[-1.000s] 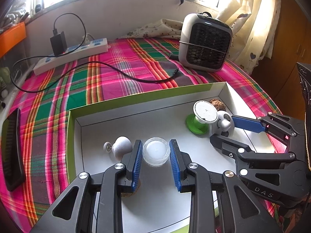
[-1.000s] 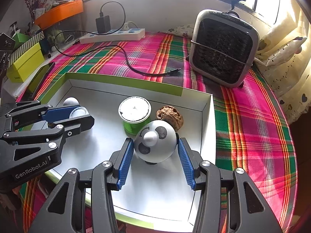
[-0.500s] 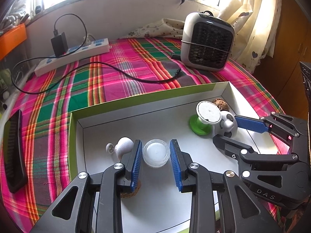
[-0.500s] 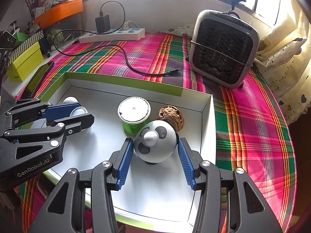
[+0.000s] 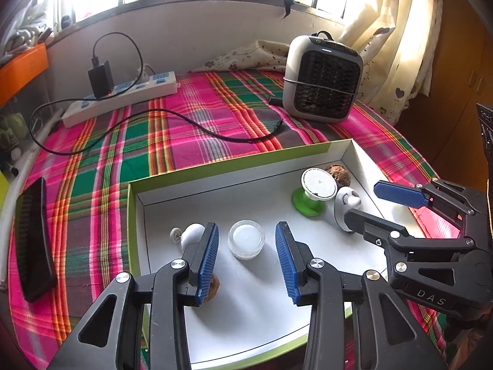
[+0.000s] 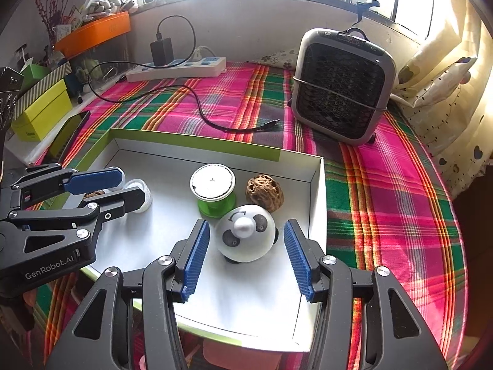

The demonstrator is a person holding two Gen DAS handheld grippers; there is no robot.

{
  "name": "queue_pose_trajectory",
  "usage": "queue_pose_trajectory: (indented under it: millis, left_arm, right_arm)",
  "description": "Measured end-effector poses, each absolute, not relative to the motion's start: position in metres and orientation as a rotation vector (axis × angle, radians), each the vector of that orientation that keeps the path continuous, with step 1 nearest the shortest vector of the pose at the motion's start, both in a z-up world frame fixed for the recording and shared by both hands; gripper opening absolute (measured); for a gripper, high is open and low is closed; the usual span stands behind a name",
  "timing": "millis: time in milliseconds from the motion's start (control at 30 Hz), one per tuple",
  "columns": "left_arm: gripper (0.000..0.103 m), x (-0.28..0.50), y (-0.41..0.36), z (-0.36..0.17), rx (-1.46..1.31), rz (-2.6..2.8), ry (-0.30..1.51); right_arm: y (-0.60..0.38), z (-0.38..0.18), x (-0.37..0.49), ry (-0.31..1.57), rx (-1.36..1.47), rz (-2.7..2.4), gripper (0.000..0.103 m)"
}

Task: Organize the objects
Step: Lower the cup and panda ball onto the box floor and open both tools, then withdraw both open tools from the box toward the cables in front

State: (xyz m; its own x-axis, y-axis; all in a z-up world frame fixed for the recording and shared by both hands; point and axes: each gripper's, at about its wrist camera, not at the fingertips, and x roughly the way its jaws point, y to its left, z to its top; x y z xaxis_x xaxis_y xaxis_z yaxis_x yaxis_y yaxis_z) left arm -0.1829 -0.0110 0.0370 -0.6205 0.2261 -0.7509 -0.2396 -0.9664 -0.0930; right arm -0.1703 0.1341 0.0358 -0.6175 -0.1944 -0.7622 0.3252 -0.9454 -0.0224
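A white tray with green outer walls [image 5: 231, 163] [image 6: 191, 141] lies on the plaid cloth. In the left wrist view a small glass cup with a candle [image 5: 246, 242] stands between the blue pads of my left gripper [image 5: 248, 231]. Its jaws are opening, with a gap on each side. A white knob [image 5: 192, 234] and a walnut [image 5: 213, 288] sit by its left finger. My right gripper [image 6: 246, 226] straddles the panda figure [image 6: 246, 240]. These jaws are opening too, with the pads just off the figure. Behind stand a green spool [image 6: 212, 186] and another walnut [image 6: 265, 192].
A grey fan heater [image 6: 342, 86] stands behind the tray on the right. A power strip [image 5: 120, 101] with a charger and a black cable [image 5: 191, 123] lies at the back. A black flat object [image 5: 32, 240] rests left of the tray. Yellow-green boxes [image 6: 43, 108] are at the far left.
The left gripper's jaws have spread away from the candle cup. The right gripper's jaws have widened slightly around the panda figure. Neither hand has shifted much.
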Motion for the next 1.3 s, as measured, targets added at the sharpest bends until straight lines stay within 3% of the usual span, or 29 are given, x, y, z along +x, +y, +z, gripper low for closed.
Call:
queue_pose_trajectory:
  millis: [667,1300]
  left_arm:
    - [0.037,-0.128,-0.019,0.069,-1.1,2.654,0.021]
    - [0.037,-0.09,-0.027,0.056,-1.12,2.614,-0.021]
  right_arm:
    - [0.152,0.065,-0.123,0.151,1.08,-2.62,0.051]
    - [0.16,0.059,-0.095,0.124,1.08,-2.606,0.051]
